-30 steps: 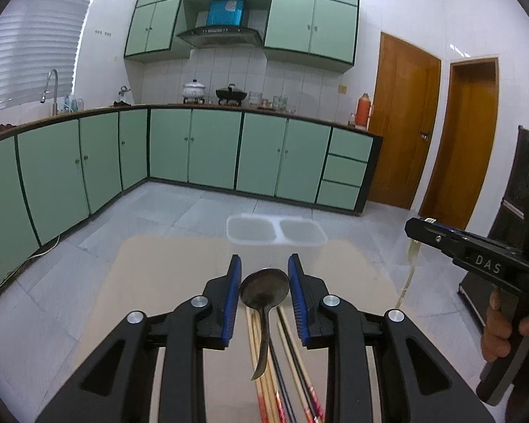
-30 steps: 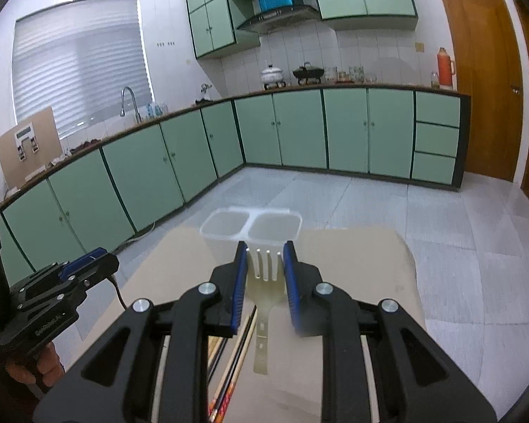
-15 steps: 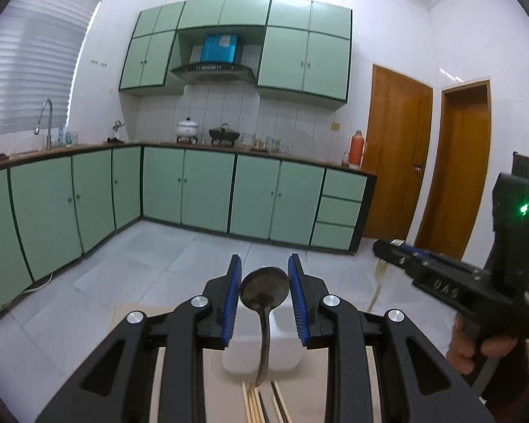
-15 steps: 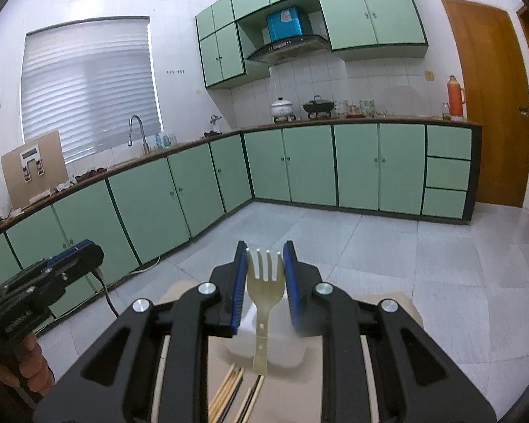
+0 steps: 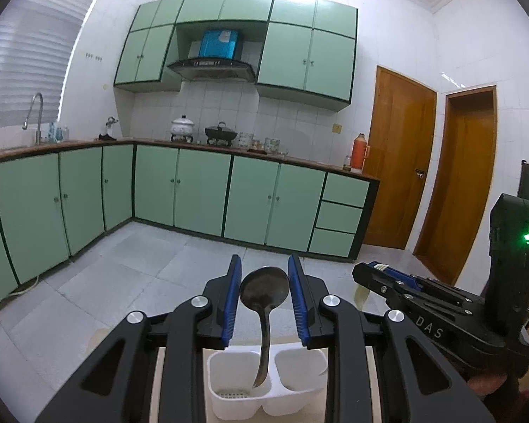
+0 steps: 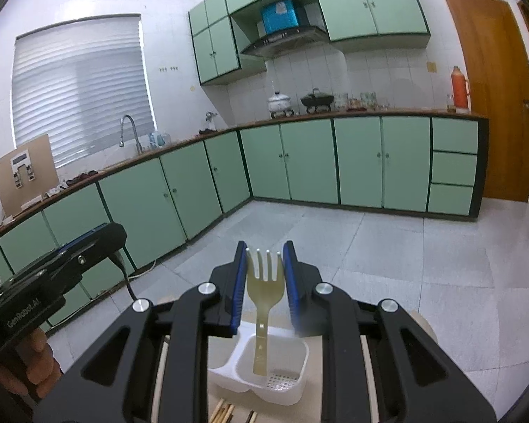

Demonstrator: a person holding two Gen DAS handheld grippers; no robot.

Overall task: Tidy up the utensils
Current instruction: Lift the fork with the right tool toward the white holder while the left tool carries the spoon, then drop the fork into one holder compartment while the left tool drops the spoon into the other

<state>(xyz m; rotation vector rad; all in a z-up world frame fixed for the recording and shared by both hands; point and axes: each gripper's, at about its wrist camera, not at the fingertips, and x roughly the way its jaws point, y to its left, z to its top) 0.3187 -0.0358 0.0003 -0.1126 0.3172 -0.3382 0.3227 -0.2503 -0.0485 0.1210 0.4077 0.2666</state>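
My left gripper [image 5: 264, 271] is shut on a dark metal spoon [image 5: 264, 290], bowl up between the blue pads, its handle hanging over the white two-compartment utensil holder [image 5: 239, 393]. My right gripper [image 6: 264, 259] is shut on a pale yellow fork [image 6: 264, 282], tines up, whose handle dangles above the right compartment of the same holder [image 6: 292, 352]. Each gripper shows in the other view: the right gripper [image 5: 374, 269] at the right, the left gripper [image 6: 98, 238] at the left. Chopstick ends [image 6: 225, 412] lie in front of the holder.
The holder stands on a light tan table [image 6: 421, 320] near its far edge. Beyond lie a grey tiled floor [image 5: 130, 268], green kitchen cabinets [image 5: 201, 190] and wooden doors [image 5: 398, 162]. A hand [image 6: 35, 363] grips the left tool's handle.
Both grippers have risen and moved forward over the table with spoon and fork still held. The holder now sits close beneath them, and the chopsticks have slipped mostly out of view.
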